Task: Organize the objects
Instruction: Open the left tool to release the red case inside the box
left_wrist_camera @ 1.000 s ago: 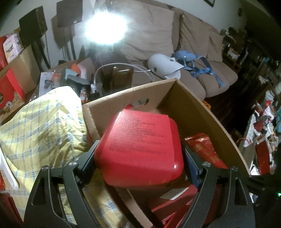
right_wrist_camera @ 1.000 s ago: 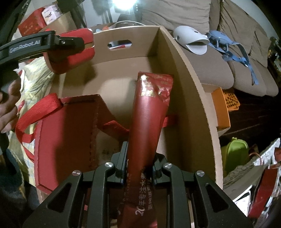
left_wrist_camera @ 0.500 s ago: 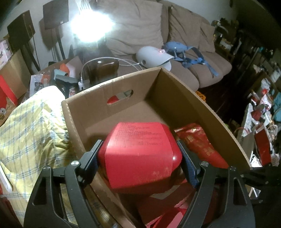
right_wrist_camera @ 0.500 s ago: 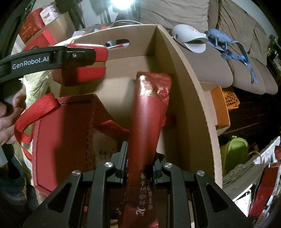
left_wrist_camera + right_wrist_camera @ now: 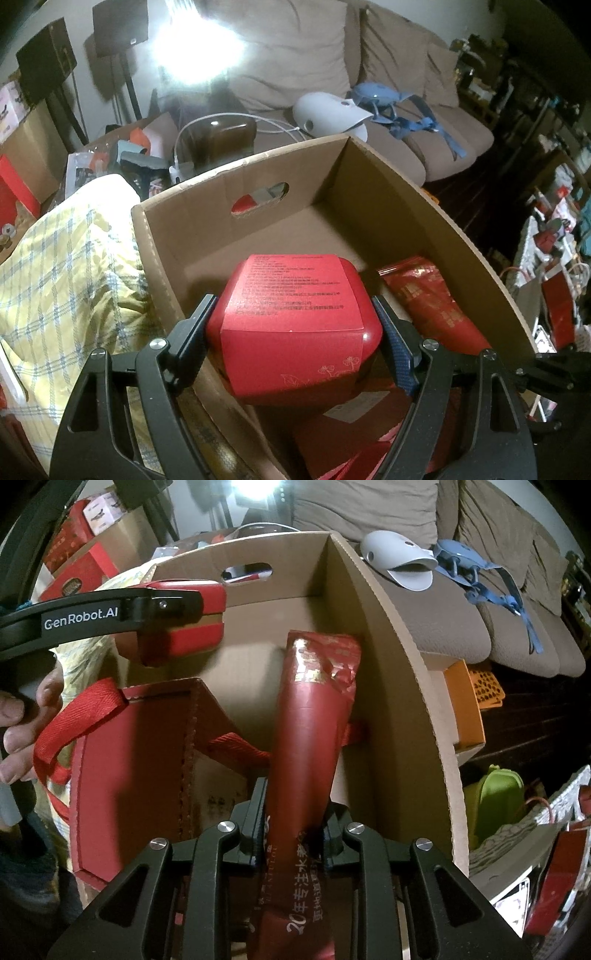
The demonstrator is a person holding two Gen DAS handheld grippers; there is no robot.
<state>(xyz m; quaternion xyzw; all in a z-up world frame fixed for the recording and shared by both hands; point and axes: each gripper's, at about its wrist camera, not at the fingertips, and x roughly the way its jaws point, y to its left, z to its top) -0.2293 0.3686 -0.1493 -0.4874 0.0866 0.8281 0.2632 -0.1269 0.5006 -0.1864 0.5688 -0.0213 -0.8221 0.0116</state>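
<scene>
Left tool [image 5: 293, 328] is clamped across a rounded red box [image 5: 295, 325] with a printed paper sleeve, holding it above the near-left part of an open cardboard carton [image 5: 454, 236]; the box clears the carton's left wall. From the right wrist view the same box [image 5: 184, 624] hangs over the carton's left side, with a hand [image 5: 22, 716] on the tool's grip.

Right tool [image 5: 291, 830] is clenched on a long red foil packet [image 5: 310, 738] that lies lengthwise inside the carton against its right wall, far end crumpled near the back corner.

Obstructions inside the carton — a flat red gift bag [image 5: 129, 768] with woven red handles [image 5: 62, 723] fills the near-left floor beneath the held box; one handle strap runs under the foil packet. The far floor is bare cardboard.

Surroundings: a yellow checked cloth [image 5: 70, 258] lies just beside the left wall; a beige sofa [image 5: 436, 140] behind carries a white device [image 5: 328, 114] and blue straps [image 5: 402, 114]. An orange crate [image 5: 476, 694] and green container [image 5: 491, 805] sit beyond the right wall.
</scene>
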